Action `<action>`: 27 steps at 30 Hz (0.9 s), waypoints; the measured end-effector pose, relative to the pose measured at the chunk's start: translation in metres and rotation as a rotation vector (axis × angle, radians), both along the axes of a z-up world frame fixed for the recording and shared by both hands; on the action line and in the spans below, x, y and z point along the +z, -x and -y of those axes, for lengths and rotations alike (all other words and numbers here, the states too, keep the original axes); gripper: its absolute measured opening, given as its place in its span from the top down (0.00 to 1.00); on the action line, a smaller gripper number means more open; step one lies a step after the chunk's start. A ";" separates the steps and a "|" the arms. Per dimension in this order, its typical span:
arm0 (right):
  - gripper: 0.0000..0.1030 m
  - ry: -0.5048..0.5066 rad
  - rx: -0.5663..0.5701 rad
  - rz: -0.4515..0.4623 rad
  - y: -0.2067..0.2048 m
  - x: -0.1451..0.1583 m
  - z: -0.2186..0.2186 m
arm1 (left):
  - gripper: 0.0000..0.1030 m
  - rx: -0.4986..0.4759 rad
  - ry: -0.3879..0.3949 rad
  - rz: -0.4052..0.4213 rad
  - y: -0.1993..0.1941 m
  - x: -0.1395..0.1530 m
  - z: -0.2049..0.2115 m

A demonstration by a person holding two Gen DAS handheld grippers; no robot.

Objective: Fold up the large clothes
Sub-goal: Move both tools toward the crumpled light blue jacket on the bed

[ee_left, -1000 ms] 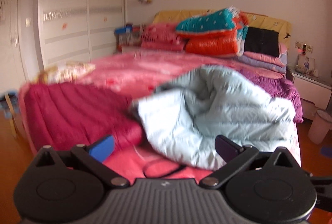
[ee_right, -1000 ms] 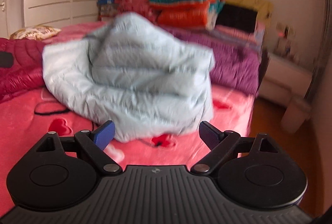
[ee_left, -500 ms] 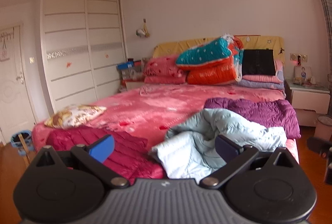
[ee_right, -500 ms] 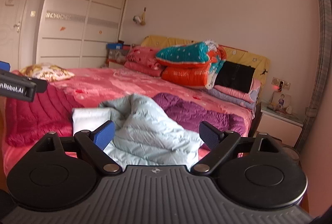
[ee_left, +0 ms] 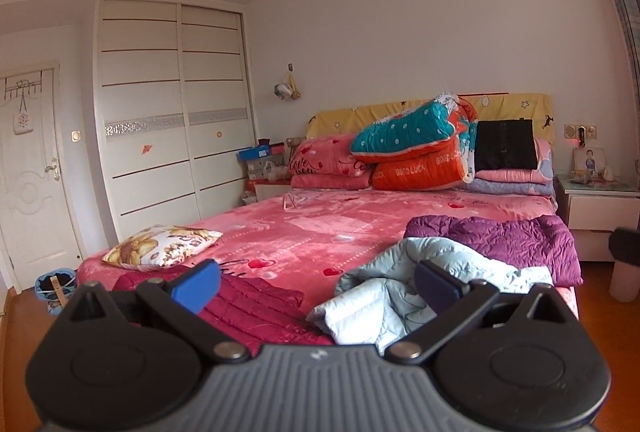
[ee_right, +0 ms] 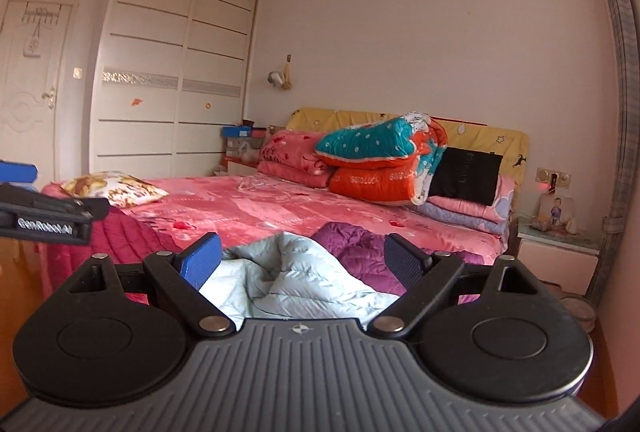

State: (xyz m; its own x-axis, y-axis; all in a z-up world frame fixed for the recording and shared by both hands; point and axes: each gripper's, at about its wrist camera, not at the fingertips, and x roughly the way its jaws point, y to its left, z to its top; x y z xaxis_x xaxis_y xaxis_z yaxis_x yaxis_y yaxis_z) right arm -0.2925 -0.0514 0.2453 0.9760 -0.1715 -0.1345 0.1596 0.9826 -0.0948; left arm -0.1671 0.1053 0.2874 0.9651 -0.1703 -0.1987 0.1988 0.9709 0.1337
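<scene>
A pale blue padded jacket (ee_left: pixel 384 296) lies crumpled at the foot of the pink bed (ee_left: pixel 320 228); the right wrist view shows the jacket (ee_right: pixel 296 280) too. A dark red quilted jacket (ee_left: pixel 256 304) lies to its left and a purple one (ee_left: pixel 504 240) to its right. My left gripper (ee_left: pixel 316 282) is open, held back from the bed, with nothing between its fingers. My right gripper (ee_right: pixel 302 260) is open too, above and short of the blue jacket. In the right wrist view the left gripper's finger (ee_right: pixel 44 216) shows at the left edge.
Folded quilts (ee_left: pixel 416 152) and pillows are stacked at the headboard. A floral cushion (ee_left: pixel 164 246) sits at the bed's left edge. A wardrobe (ee_left: pixel 168 120) and door (ee_left: pixel 28 176) stand left, a nightstand (ee_left: pixel 600 208) and bin (ee_left: pixel 624 280) right.
Both grippers have pulled up and back from the bed; the blue jacket, close in front a second ago, now lies lower and farther off. Both stayed open.
</scene>
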 end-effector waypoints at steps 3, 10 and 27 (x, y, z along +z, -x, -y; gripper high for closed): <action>0.00 -0.012 0.014 0.017 0.001 -0.001 0.003 | 0.00 0.000 -0.003 0.000 0.001 -0.001 -0.001; 0.00 -0.027 0.031 0.034 0.002 -0.008 0.001 | 0.00 -0.007 -0.017 -0.008 0.001 -0.004 0.000; 0.00 -0.078 0.052 -0.010 -0.006 -0.031 -0.007 | 0.00 -0.030 -0.027 -0.068 -0.004 -0.021 0.002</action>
